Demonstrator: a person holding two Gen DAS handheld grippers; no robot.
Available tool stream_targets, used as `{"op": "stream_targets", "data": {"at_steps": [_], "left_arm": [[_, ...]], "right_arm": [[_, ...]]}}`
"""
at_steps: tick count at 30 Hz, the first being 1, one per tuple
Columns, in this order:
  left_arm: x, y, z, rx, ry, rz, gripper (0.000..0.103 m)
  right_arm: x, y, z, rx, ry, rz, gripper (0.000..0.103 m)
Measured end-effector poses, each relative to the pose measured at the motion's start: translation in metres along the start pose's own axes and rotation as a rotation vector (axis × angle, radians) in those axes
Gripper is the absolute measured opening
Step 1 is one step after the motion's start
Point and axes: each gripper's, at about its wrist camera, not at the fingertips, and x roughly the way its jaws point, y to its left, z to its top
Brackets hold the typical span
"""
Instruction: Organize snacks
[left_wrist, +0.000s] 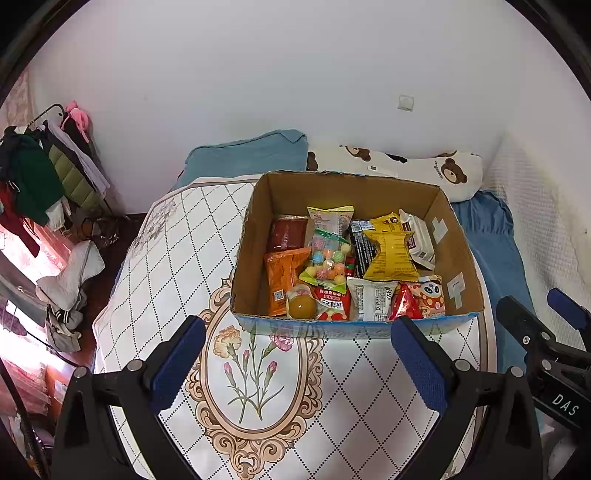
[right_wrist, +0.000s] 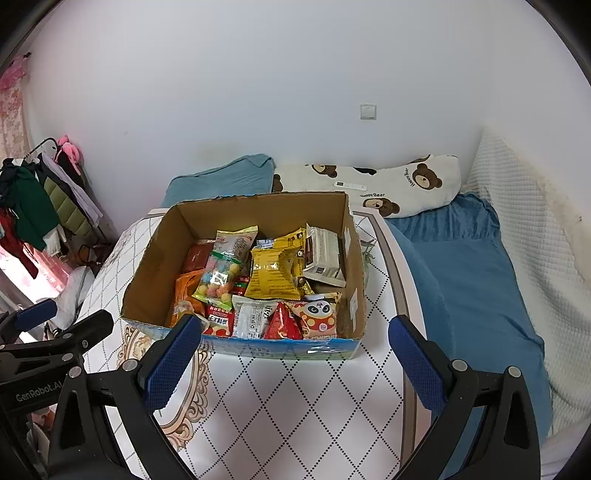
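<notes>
Both the left tongs (left_wrist: 299, 354) and right tongs (right_wrist: 295, 354) gape wide, empty, just short of the brown cardboard box (right_wrist: 155, 266) of snack packets (right_wrist: 275, 273) ahead on the worktop (right_wrist: 295, 406).

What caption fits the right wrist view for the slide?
Open right tool hovers before a cardboard box packed with snack packets, on a floral-patterned table beside a bed.

We count 1 cardboard box (left_wrist: 258, 236) on 1 patterned table (left_wrist: 177, 258). Inside we make out roughly 11 snack packets, though overlap hides some: 1 yellow packet (left_wrist: 391, 254), 1 candy bag (left_wrist: 328, 262), 1 orange packet (left_wrist: 282, 284), 1 panda packet (left_wrist: 430, 295), 1 red triangular packet (left_wrist: 404, 304). Behind sit 2 pillows: 1 blue pillow (left_wrist: 247, 157), 1 bear pillow (left_wrist: 443, 171). We see 2 grippers: left gripper (left_wrist: 297, 363), right gripper (right_wrist: 293, 362).
</notes>
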Motion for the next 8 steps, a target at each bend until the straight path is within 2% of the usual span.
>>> {"op": "stream_targets", "data": {"at_steps": [8], "left_arm": [[0.0008, 0.0012, 0.0002, 0.0, 0.001, 0.0, 0.103]], "right_arm": [[0.0043, 0.0009, -0.0009, 0.002, 0.009, 0.006, 0.103]]}}
